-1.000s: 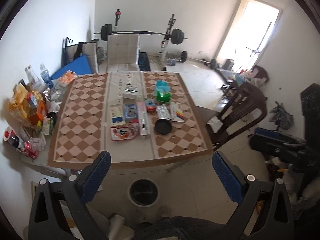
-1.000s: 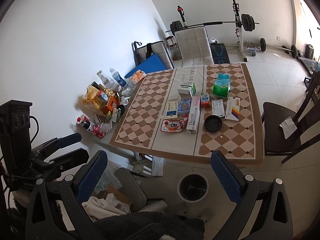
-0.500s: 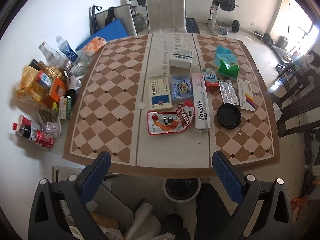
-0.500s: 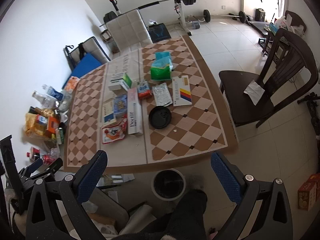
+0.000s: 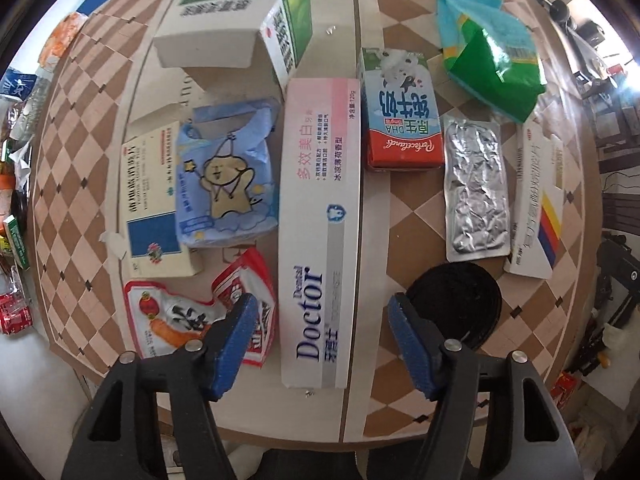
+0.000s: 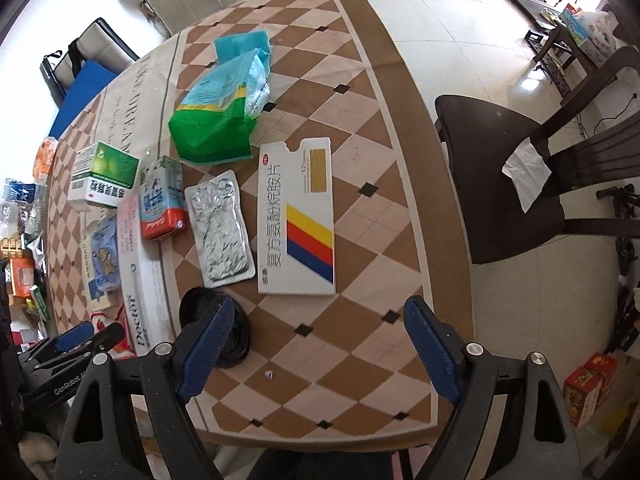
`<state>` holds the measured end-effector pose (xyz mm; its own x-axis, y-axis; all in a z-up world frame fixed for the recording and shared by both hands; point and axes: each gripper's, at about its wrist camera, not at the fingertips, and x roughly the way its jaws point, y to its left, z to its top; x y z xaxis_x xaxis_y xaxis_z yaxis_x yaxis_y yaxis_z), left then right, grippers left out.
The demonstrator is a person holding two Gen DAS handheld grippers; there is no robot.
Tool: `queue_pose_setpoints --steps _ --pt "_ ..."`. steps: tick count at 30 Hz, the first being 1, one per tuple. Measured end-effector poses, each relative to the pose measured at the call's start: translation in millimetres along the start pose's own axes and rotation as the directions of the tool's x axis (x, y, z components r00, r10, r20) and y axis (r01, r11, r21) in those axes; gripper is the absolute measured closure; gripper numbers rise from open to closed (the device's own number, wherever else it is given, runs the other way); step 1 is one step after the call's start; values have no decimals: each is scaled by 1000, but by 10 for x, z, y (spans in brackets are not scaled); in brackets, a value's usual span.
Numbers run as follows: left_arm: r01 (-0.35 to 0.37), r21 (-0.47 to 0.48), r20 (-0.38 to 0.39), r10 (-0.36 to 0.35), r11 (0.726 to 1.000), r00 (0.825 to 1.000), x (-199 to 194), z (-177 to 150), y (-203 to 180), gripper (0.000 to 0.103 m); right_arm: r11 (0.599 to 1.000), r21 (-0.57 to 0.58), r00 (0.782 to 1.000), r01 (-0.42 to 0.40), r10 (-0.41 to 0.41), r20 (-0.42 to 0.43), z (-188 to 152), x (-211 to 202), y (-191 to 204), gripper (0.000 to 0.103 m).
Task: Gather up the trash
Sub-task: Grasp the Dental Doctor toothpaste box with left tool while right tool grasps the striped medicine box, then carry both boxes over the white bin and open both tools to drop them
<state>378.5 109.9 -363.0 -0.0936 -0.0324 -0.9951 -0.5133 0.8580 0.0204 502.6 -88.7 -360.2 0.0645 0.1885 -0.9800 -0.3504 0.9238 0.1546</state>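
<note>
My left gripper (image 5: pixel 322 312) points down at the table, jaws closing. The long pink-and-white toothpaste box (image 5: pixel 316 220) lies between its blue pads (image 5: pixel 240 328) with a gap on each side. A red snack wrapper (image 5: pixel 172 316) lies under the left pad and a black lid (image 5: pixel 460 304) by the right one. My right gripper (image 6: pixel 320 312) hangs over bare tablecloth near the front edge, jaws wide and closing a little, nothing between them. Its left finger overlaps the black lid (image 6: pixel 240 336). Just beyond lie a striped medicine box (image 6: pixel 298 220) and a silver blister pack (image 6: pixel 222 228).
More trash lies further back: a milk carton (image 5: pixel 400 120), a green bag (image 5: pixel 488 52), a blue tissue pack (image 5: pixel 228 172) and two medicine boxes (image 5: pixel 152 200). Bottles and packets crowd the table's left side (image 5: pixel 12 160). A dark chair (image 6: pixel 520 184) stands to the right.
Both grippers have come down from high above the room to just over the table. The left jaws have narrowed around the toothpaste box. The floor bin has left the view.
</note>
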Motion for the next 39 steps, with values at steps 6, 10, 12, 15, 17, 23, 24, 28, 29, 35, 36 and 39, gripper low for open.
queue_pose_setpoints --steps 6,10,12,15,17,23,24,28,29,35,36,39 --pt "-13 -4 -20 13 1000 1000 -25 79 -53 69 999 -34 996 32 -34 -83 403 568 202 15" --pt "-32 -7 -20 32 999 999 -91 108 -20 66 995 -66 989 71 -79 -121 514 896 409 15" --pt "-62 14 -24 62 998 998 -129 99 -29 66 991 -93 984 97 -110 -143 530 1042 493 15" --pt "-82 27 -33 83 996 996 -174 62 -15 64 977 -156 981 147 -165 -105 511 1068 565 23" --pt "-104 36 -29 105 994 994 -171 26 -5 57 968 -182 978 173 -191 -87 481 1056 519 28" --pt "-163 37 -19 164 986 986 -171 2 47 53 974 -164 975 154 -176 -133 442 1121 315 27" --pt "-147 31 -16 148 989 989 -195 2 77 53 974 -162 975 157 -180 -134 447 1144 334 27" --pt "-106 3 -11 106 994 994 -253 -13 289 49 976 -158 976 149 -171 -137 460 1201 378 27" --pt "-100 -5 -9 99 995 995 -180 11 383 47 975 -164 976 148 -171 -136 440 1089 286 27" --pt "-56 -55 -35 54 997 998 -71 59 547 55 973 -176 974 149 -175 -143 465 1115 298 27" --pt "-54 -57 -30 53 997 998 -84 70 507 55 973 -179 974 148 -175 -143 474 1112 307 27" --pt "-61 -47 0 61 997 998 -174 -10 450 56 972 -188 976 143 -169 -136 458 1095 308 28"
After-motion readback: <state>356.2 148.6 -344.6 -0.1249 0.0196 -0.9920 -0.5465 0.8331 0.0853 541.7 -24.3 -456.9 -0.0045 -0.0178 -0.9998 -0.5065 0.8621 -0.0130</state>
